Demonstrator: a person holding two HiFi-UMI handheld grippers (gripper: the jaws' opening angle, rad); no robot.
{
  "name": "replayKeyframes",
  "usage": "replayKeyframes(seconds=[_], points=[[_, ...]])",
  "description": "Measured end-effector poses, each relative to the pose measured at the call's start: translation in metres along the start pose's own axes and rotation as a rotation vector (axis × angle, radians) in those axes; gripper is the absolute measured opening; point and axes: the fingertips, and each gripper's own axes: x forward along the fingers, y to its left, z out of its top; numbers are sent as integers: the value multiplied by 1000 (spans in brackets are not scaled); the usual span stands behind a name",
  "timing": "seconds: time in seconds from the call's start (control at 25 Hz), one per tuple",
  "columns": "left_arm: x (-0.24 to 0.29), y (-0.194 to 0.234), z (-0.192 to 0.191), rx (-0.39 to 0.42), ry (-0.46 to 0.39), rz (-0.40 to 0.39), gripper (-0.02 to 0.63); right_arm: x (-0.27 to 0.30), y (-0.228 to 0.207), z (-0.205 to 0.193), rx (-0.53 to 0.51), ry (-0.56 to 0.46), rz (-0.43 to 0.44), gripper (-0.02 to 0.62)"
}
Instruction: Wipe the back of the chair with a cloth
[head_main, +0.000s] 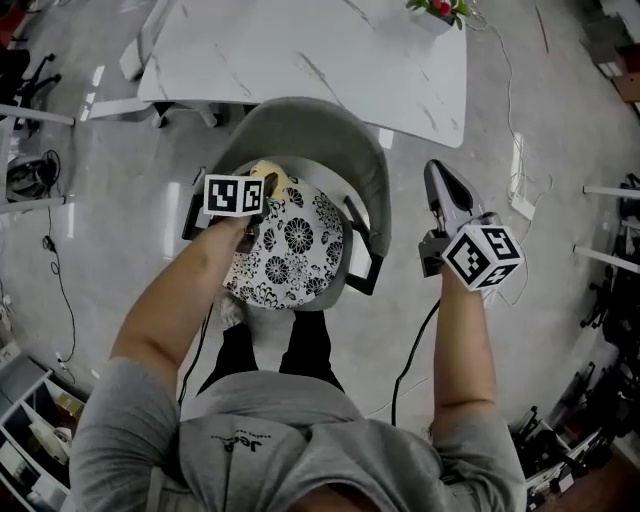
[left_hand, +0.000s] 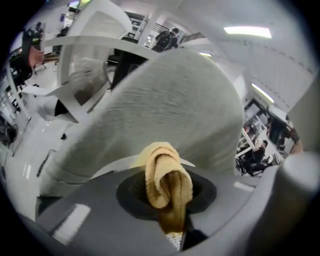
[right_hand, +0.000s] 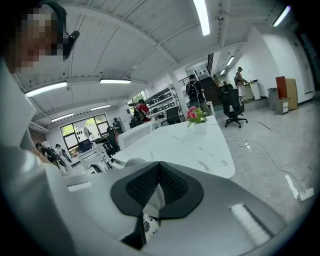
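A grey chair stands right below me, its curved back (head_main: 310, 130) on the far side of a black-and-white floral seat cushion (head_main: 295, 245). My left gripper (head_main: 266, 187) is shut on a folded tan cloth (head_main: 274, 172) just inside the chair back, over the seat's rear left. In the left gripper view the cloth (left_hand: 167, 182) bulges out between the jaws, with the grey chair back (left_hand: 165, 105) close in front. My right gripper (head_main: 437, 170) hangs in the air to the right of the chair, shut and holding nothing; its black pads (right_hand: 150, 185) meet.
A white marble table (head_main: 330, 50) stands just beyond the chair, with a flower pot (head_main: 437, 10) at its far right corner. Black armrests (head_main: 365, 258) flank the seat. A cable and power strip (head_main: 520, 205) lie on the floor at right. The person's legs are behind the seat.
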Motion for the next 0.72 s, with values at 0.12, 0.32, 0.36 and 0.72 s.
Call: replayKeyframes(seconds=[0.12,0.32,0.36,0.72], points=[[-18,53,-4,-104,-33,73,124,14,18,-3,-8,11,21,3],[-24,90,1,-193,-61,110,124,31,43,-5,-18,25,48,3],[-23,93,5,-204,-63,115,124,34,47,-6,-21,29,54,3],[12,76,26,-141,1,120,124,38,33,-3,-27,34,40,3]])
